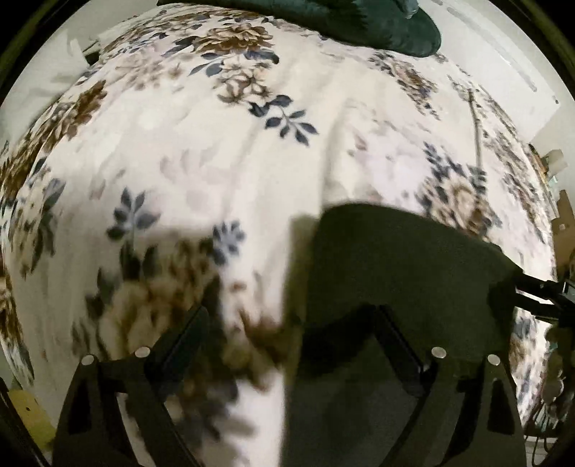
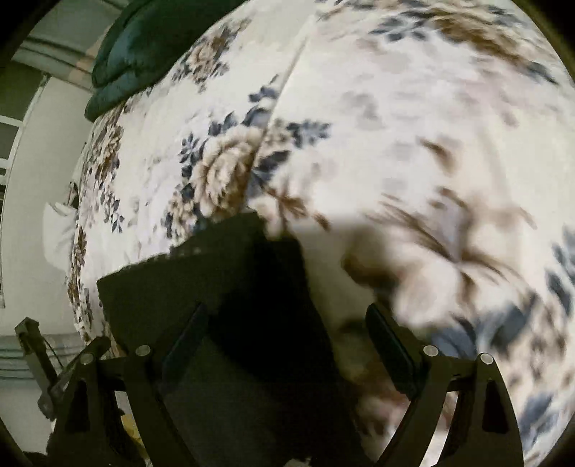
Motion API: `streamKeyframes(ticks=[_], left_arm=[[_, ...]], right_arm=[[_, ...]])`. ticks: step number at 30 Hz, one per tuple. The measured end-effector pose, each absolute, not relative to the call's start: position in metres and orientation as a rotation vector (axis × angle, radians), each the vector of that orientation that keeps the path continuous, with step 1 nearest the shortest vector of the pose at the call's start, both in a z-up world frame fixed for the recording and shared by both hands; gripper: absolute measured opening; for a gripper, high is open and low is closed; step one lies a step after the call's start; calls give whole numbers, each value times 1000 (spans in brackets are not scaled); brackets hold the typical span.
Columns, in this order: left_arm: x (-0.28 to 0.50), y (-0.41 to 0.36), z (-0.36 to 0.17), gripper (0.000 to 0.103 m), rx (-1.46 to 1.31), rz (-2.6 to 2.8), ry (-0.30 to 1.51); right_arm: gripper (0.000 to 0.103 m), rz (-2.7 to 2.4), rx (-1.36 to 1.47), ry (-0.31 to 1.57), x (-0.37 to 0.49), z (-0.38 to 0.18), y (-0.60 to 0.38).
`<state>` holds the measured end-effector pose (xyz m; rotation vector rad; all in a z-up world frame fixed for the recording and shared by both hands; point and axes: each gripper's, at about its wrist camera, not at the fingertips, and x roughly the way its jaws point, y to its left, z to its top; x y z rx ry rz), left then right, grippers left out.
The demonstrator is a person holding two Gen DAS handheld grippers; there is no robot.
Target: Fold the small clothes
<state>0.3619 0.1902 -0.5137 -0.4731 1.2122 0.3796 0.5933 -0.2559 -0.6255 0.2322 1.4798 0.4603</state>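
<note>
- The left tool [image 1: 291, 323] points down at the bed, its two fingers spread wide and gripping nothing.
- Its right finger [image 1: 399, 345] hangs over a dark folded garment [image 1: 395, 258]; its left finger [image 1: 183, 341] hangs over the flowered bedspread [image 1: 215, 143] just beside that garment. Whether either finger touches the cloth cannot be told through the blur.
- The right tool [image 2: 287, 337] also points down with its fingers released and wide apart.
- Its left finger [image 2: 187, 337] is over the dark garment [image 2: 201, 273], and its right finger [image 2: 391, 345] is over the bedspread [image 2: 395, 125] just beside the garment.
- The garment lies flat on the bedspread with straight edges and a squared corner at its far side.
- Well beyond the garment, at the far edge of the bed, lies a dark green cushion [image 1: 359, 25], seen from the right wrist too [image 2: 143, 46].
- At the garment's right edge in the left wrist view, the other tool's black frame [image 1: 539, 291] shows.
</note>
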Motion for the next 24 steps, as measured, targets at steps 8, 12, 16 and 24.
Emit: streamKeyframes(ticks=[8, 12, 16, 24], left_arm=[[395, 196, -520, 93, -482, 306, 1216], [418, 195, -532, 93, -459, 295, 1237], [416, 194, -519, 93, -444, 285, 1231], [344, 162, -492, 93, -316, 366, 1295]], right_arm=[[10, 425, 170, 1327, 605, -608, -219], [9, 345, 178, 1297, 618, -604, -215], [19, 322, 189, 1474, 634, -636, -218], [50, 198, 460, 1552, 547, -579, -321]])
